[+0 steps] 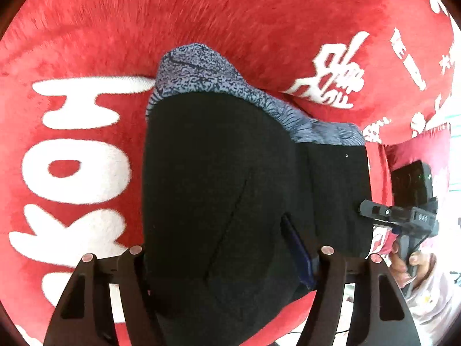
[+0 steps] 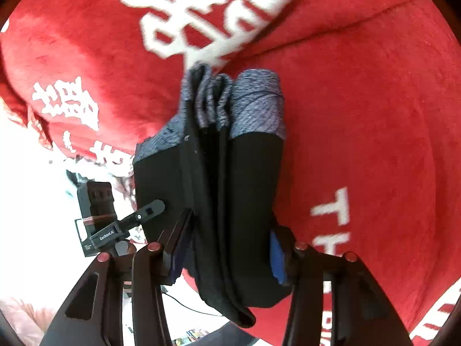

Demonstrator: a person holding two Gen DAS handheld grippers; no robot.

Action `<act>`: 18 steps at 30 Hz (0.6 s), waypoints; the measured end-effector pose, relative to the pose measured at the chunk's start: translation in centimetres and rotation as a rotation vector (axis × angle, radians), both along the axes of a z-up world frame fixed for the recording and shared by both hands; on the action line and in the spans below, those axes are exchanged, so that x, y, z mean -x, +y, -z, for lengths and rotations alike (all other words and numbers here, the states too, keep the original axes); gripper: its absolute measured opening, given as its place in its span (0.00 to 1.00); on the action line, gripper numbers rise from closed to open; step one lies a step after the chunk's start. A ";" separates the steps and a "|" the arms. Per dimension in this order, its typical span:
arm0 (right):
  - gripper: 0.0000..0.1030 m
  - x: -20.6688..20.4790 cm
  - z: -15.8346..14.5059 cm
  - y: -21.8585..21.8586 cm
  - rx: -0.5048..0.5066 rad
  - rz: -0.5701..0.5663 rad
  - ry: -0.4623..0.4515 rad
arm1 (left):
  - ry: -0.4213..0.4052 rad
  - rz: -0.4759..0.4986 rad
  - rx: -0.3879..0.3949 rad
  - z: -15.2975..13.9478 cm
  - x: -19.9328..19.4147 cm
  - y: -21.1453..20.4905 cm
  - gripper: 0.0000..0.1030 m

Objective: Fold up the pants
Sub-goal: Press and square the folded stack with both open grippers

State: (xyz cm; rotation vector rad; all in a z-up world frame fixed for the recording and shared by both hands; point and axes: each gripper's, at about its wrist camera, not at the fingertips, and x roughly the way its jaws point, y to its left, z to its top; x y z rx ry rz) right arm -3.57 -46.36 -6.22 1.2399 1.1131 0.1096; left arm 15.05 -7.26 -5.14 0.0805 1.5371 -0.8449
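Pants (image 2: 245,190) like these look soft and light, a limp knit that will sag wherever it is unsupported, so I'd judge the stacked layers want gripping near the thick folded edge, all plies at once, or they'll slide apart. They're black with a mottled blue-grey band at one end (image 1: 201,69), already doubled over several times into a narrow bundle (you can count the plies edge-on from the right wrist view). The bundle sits on a red plush blanket (image 1: 86,28) printed with big white lettering. The right gripper (image 2: 227,248) stands about half open with the bundle between its fingers, blue pads seemingly pressing its sides. The left gripper (image 1: 230,252) is half open too, straddling the cloth; whether it pinches, I can't tell.
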 end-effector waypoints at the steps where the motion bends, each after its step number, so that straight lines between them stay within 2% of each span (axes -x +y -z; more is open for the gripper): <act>1: 0.50 0.0 -0.3 0.6 -0.008 -0.007 -0.006 | -0.016 0.011 -0.008 -0.5 0.4 0.4 0.69; 5: 0.50 0.9 -1.1 3.5 -0.049 -0.025 -0.009 | -0.043 0.010 -0.038 -1.9 1.5 3.4 0.69; 8: 0.50 1.6 -0.9 6.4 -0.075 -0.039 -0.007 | -0.048 -0.023 -0.079 -1.5 1.6 6.5 0.69; 9: 0.50 1.3 -0.5 7.2 -0.070 -0.053 0.001 | -0.059 -0.042 -0.116 -0.9 1.7 7.4 0.69; 12: 0.50 0.2 1.0 9.9 -0.008 -0.108 0.075 | -0.086 -0.079 -0.257 1.4 1.6 9.1 0.79; 14: 0.64 -0.4 1.9 11.2 0.092 -0.162 0.175 | -0.106 -0.111 -0.268 1.3 1.5 10.0 0.82; 18: 0.67 -0.9 0.4 11.8 0.220 -0.204 0.225 | -0.213 -0.111 -0.298 -0.9 2.0 10.8 0.82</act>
